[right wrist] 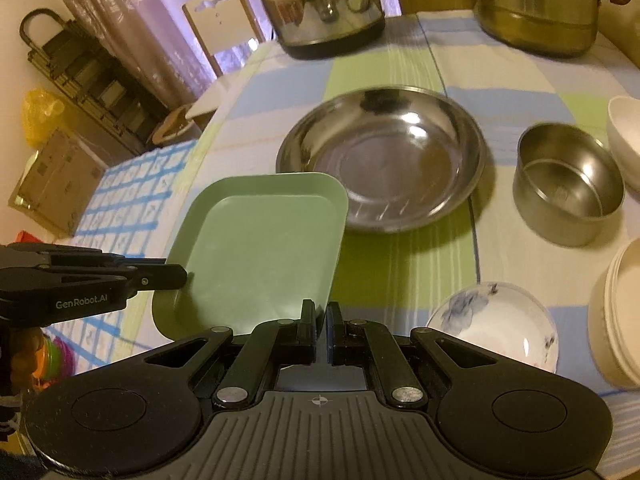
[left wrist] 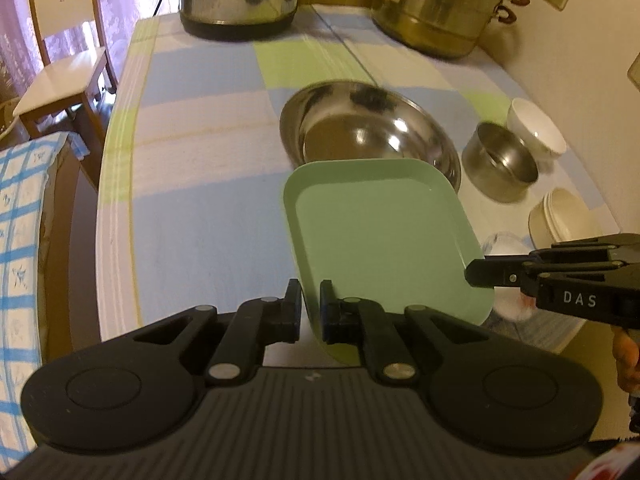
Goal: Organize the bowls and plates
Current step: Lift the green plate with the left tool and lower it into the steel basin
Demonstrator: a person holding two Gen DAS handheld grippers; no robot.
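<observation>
A pale green square plate (left wrist: pixel 380 232) (right wrist: pixel 256 248) hangs above the checked tablecloth, held by both grippers. My left gripper (left wrist: pixel 310 302) is shut on the plate's near left rim; in the right wrist view it reaches in from the left (right wrist: pixel 182 276). My right gripper (right wrist: pixel 320 314) is shut on the plate's near right corner and shows at the right edge of the left wrist view (left wrist: pixel 476 274). Just beyond the plate sits a wide steel bowl (left wrist: pixel 360 128) (right wrist: pixel 384 156). To its right stand a small steel bowl (right wrist: pixel 568 184) and a white bowl (left wrist: pixel 536 128).
A stack of cream bowls (right wrist: pixel 620 312) and a white flowered dish (right wrist: pixel 496 324) sit near the right front. A steel kettle (right wrist: pixel 324 8) and a brass-coloured steamer pot (right wrist: pixel 540 8) stand at the table's far end. A wooden chair (left wrist: pixel 60 60) is off the left side.
</observation>
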